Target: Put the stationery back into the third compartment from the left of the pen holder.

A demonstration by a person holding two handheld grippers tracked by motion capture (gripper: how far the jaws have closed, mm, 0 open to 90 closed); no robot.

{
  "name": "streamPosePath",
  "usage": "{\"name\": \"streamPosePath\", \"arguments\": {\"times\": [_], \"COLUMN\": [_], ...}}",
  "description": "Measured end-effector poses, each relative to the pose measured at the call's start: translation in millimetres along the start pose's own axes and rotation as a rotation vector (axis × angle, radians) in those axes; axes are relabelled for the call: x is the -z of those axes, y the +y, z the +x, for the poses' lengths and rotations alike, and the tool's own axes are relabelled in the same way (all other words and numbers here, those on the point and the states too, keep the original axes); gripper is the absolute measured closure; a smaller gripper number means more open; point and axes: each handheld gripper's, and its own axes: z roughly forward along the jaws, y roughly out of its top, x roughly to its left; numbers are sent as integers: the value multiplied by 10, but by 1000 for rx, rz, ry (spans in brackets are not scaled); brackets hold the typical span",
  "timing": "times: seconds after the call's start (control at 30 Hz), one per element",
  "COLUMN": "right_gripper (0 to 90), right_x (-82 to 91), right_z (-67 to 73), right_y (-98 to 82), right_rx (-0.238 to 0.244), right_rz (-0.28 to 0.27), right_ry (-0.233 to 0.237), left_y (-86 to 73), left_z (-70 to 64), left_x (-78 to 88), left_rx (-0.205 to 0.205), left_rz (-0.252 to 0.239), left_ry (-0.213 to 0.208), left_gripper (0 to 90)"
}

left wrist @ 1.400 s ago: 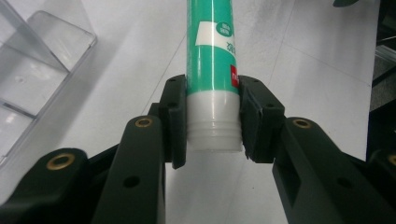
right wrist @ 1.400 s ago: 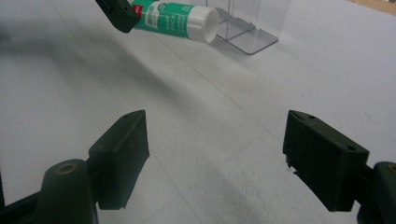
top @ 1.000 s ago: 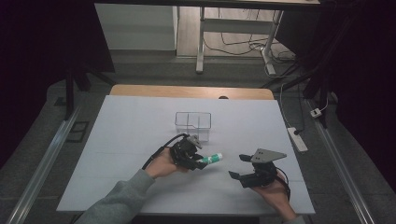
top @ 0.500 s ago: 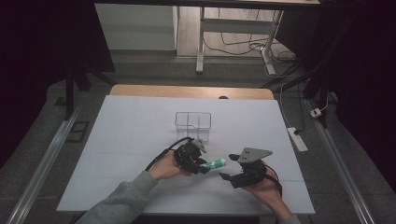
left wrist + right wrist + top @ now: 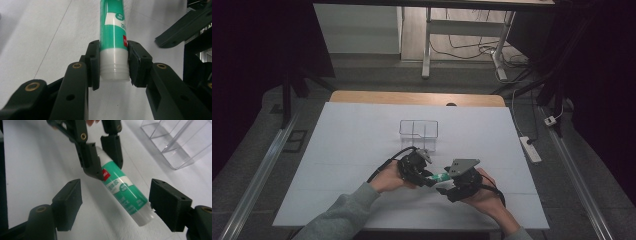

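A green and white glue stick (image 5: 440,177) hangs just above the white table (image 5: 352,145). My left gripper (image 5: 428,178) is shut on its white end (image 5: 113,72), one pad on each side. The stick (image 5: 125,195) slants from the left gripper (image 5: 102,157) down into the gap of my right gripper (image 5: 115,202). The right gripper's jaws have just been closing; they still stand apart with the stick's free end between them. That end lies close beside one pad (image 5: 170,202), and the other pad is well clear. In the high view the right gripper (image 5: 443,185) faces the left one.
A clear plastic divided box (image 5: 418,134) stands behind the hands, mid-table; it is at the upper right in the right gripper view (image 5: 180,142). A white power strip (image 5: 530,149) lies off the table's right edge. Bare white surface surrounds both hands.
My right gripper has moved left toward the left gripper until its jaws straddle the glue stick's free end. The left hand and the stick have stayed put.
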Motion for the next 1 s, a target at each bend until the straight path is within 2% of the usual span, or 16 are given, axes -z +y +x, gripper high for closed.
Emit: {"name": "streamPosePath", "arguments": {"times": [0.2,0.3,0.43,0.53,0.67,0.73,0.77,0.8,0.87,1.0], "right_gripper": [332,420,564,603,630,650,652,652,653,654], "right_x": [-86,-135,-176,-192,-187,-172,-160,-160,-165,-157], "right_z": [70,129,189,213,221,221,212,212,191,146], "right_y": [91,111,144,161,154,148,141,141,115,80], "right_rx": [90,144,218,244,260,260,253,253,243,222], "right_rz": [80,127,145,160,155,145,146,146,145,139], "right_ry": [-18,-41,-59,-50,-36,-29,-42,-42,-40,-41], "left_y": [9,11,17,12,4,-5,-10,-20,-48,-102], "left_z": [-10,-27,-36,-39,-29,-27,-20,-10,8,38], "left_x": [-1,8,9,18,42,77,100,135,210,313], "left_rx": [-8,-8,-13,-20,-41,-31,-26,-25,-17,7], "left_rz": [3,-2,-1,-3,-14,-44,-58,-78,-121,-178], "left_ry": [-21,-36,-56,-60,-69,-56,-53,-49,-22,14], "left_gripper": [640,641,640,639,633,610,555,555,500,430]}}
